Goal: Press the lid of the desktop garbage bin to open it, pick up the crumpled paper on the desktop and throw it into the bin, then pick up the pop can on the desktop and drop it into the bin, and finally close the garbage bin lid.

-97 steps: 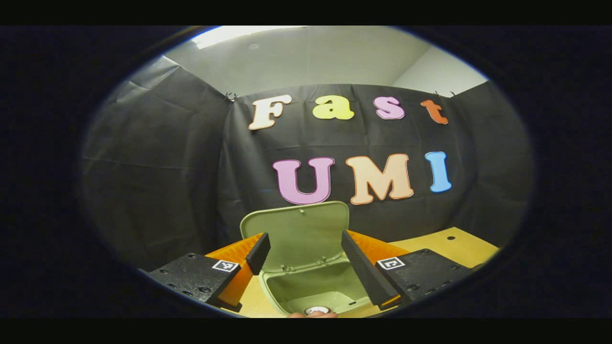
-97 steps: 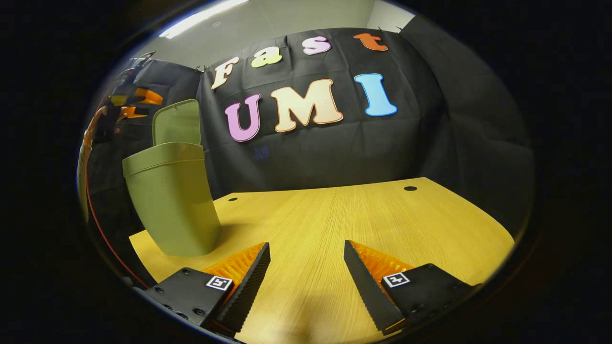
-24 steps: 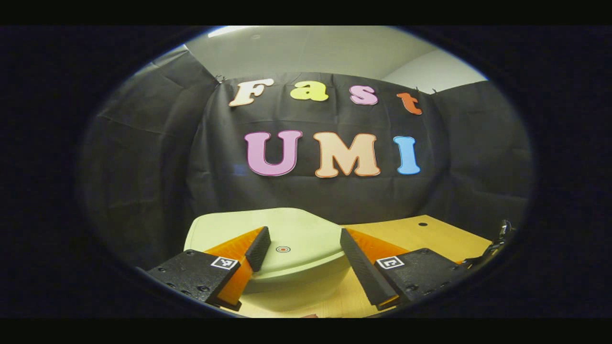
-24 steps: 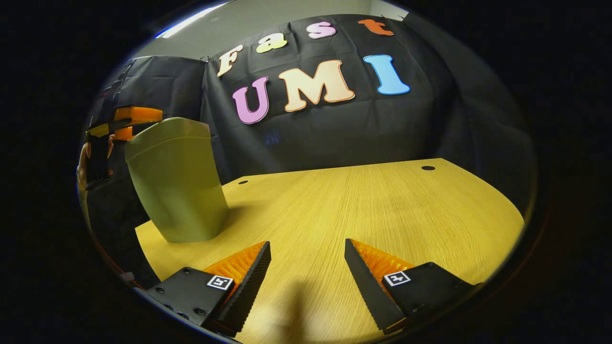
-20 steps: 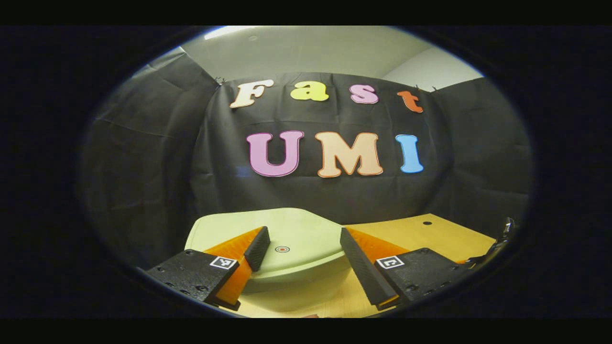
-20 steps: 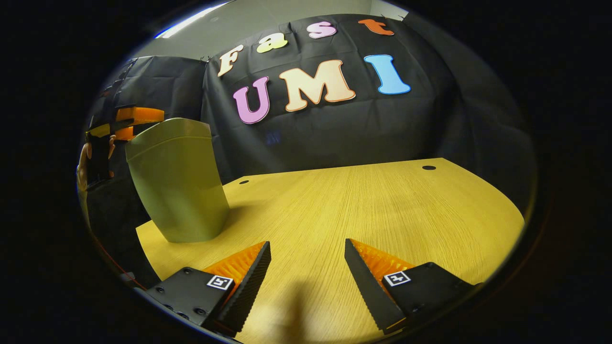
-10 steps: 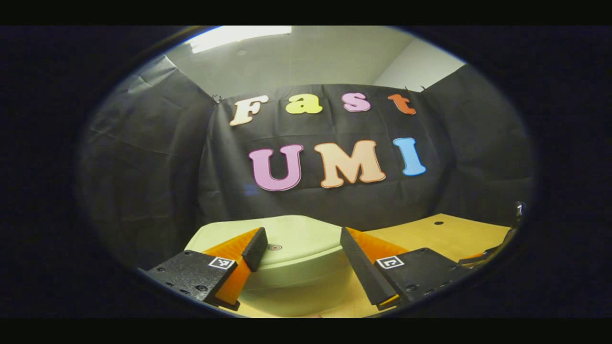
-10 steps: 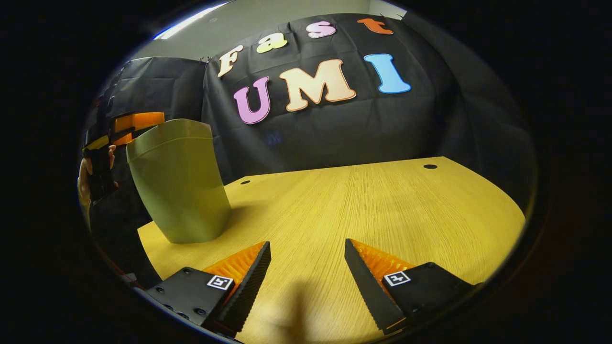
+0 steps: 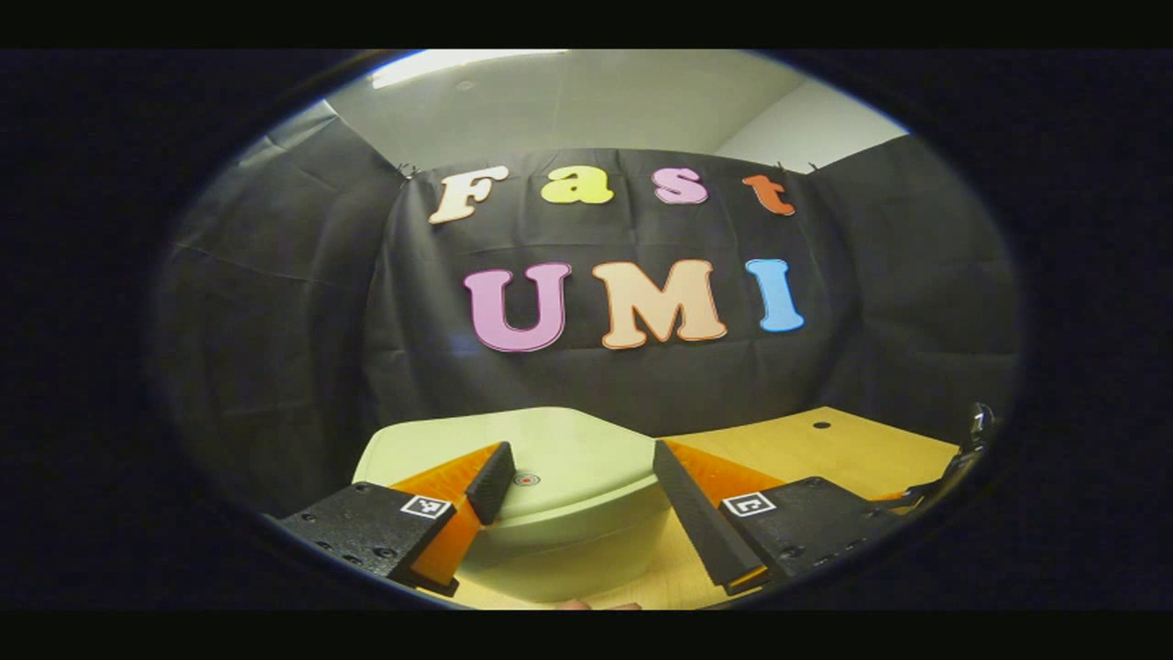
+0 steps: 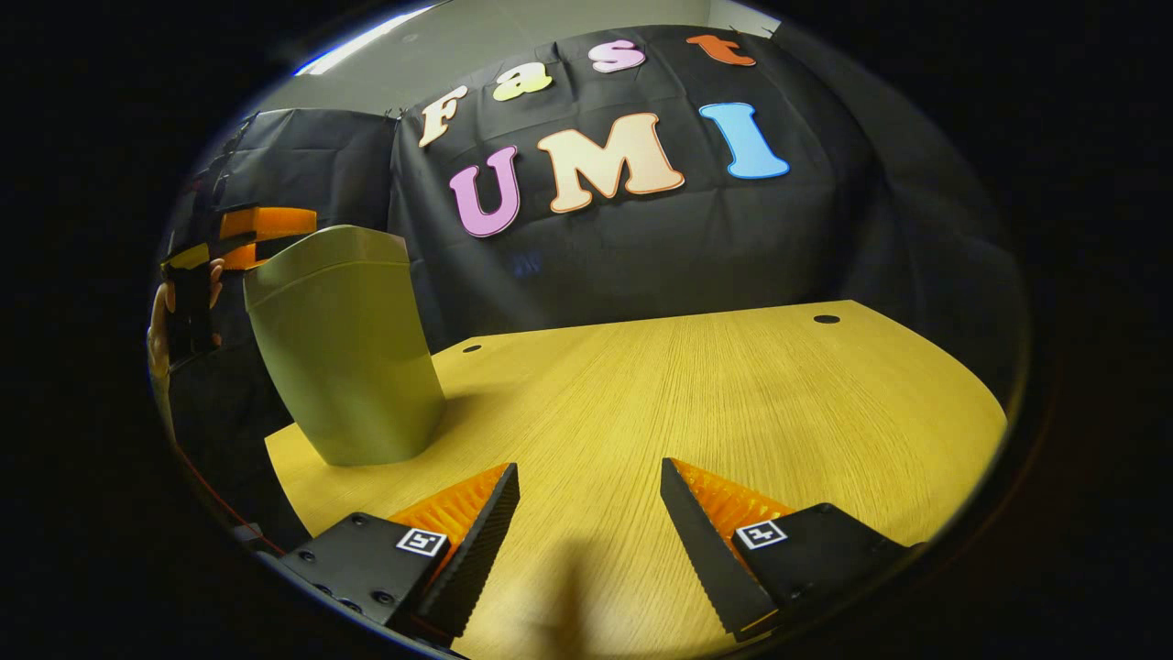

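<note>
Fingers (image 9: 490, 478) wide, both grippers | bin (image 10: 344, 348) lid (image 9: 568, 454) closed | lid's red mark (image 9: 525, 478) perhaps unlettered

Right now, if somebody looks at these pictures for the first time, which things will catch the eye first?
Probably the green bin, standing at the left end of the wooden table with its lid down. The left gripper hangs open just above that lid, and the right gripper is open low over bare tabletop.
</note>
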The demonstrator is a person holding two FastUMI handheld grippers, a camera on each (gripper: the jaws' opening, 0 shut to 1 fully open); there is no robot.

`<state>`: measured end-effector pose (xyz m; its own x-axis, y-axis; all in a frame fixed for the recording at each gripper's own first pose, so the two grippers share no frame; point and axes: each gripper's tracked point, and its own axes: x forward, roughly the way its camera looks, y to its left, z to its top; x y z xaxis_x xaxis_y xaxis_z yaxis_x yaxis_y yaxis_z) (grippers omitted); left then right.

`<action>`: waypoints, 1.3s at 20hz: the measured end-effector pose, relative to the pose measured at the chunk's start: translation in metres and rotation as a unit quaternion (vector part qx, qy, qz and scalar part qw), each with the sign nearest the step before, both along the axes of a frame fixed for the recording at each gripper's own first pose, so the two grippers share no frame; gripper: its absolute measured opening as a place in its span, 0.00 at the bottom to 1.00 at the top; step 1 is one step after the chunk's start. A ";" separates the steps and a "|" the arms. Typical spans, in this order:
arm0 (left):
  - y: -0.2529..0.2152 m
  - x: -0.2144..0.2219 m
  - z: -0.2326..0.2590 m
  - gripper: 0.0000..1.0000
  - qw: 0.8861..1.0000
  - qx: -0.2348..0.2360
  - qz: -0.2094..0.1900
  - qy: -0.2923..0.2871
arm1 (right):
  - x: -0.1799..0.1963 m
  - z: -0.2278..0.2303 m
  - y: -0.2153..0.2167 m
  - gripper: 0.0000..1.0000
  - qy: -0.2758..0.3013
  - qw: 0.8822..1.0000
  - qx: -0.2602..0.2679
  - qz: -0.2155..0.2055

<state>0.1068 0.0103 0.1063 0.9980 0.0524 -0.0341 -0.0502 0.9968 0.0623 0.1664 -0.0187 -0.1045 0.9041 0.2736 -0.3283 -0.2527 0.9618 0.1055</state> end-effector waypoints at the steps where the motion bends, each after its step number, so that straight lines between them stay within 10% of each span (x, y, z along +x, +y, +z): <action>1: 0.001 -0.001 0.010 0.90 1.000 0.003 0.002 -0.009 | 0.000 0.000 -0.001 0.98 0.000 1.000 0.001 0.000; 9: -0.091 -0.015 0.045 0.93 0.991 -0.016 -0.094 -0.096 | 0.000 0.002 -0.003 0.98 -0.005 1.000 -0.004 -0.007; 26: -0.149 -0.028 -0.135 0.92 0.993 -0.020 -0.116 -0.032 | -0.016 0.073 -0.005 0.98 -0.104 0.994 -0.008 -0.011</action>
<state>0.0787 -0.1386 -0.0284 0.9833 -0.1794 0.0317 0.1786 0.9835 0.0271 0.1500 -0.0240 -0.0312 0.9584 0.2501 -0.1376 -0.2472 0.9682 0.0381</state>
